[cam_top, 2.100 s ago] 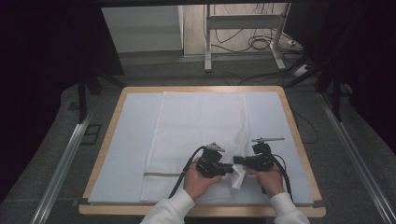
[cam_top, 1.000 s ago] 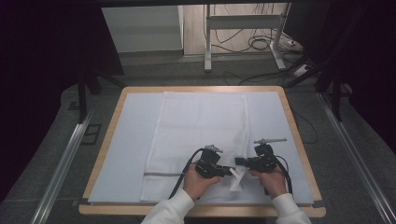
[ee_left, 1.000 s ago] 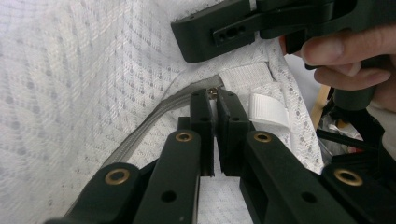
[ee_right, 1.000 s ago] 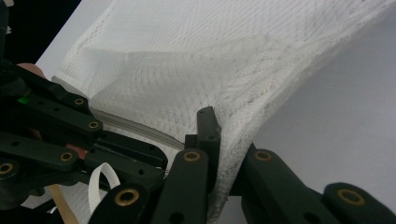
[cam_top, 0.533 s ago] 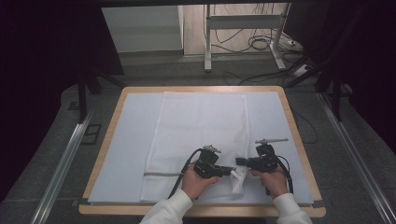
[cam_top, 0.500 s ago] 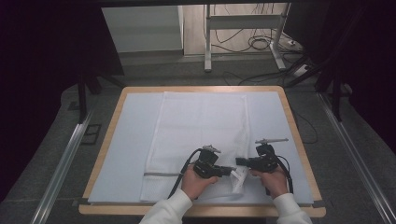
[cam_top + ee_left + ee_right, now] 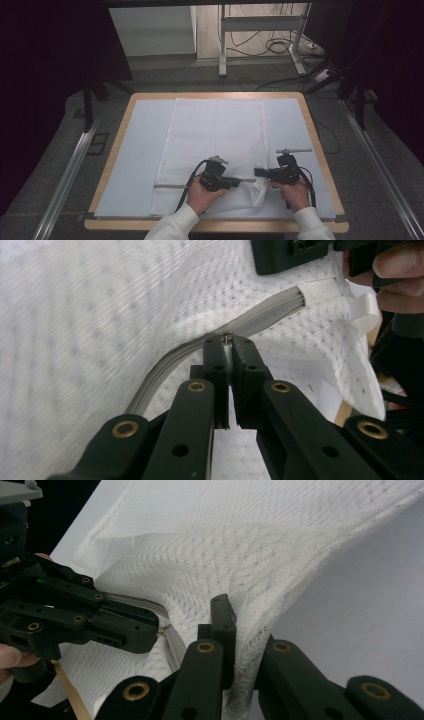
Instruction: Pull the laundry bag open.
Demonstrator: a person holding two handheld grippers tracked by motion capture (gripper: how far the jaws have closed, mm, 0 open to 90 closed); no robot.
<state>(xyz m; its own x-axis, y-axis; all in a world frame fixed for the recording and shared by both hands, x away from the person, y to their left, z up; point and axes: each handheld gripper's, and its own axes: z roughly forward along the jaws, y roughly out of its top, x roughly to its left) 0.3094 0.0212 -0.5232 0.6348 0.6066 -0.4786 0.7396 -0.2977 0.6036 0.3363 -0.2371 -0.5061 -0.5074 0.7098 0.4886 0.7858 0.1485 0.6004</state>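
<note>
A wood-edged counter point(image 7: 124, 125) carries a pale sheet, and a white mesh laundry bag point(image 7: 215, 135) lies flat along its middle. At the bag's near right corner, the right tool point(image 7: 239, 645) is clamped on a bunched fold of mesh. The left tool point(image 7: 229, 347) pinches the small zipper pull point(image 7: 228, 338) on the grey zipper point(image 7: 165, 370).

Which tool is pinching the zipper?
The left tool: it grips the grey zipper's little pull. The right tool pinches only white mesh bag.
</note>
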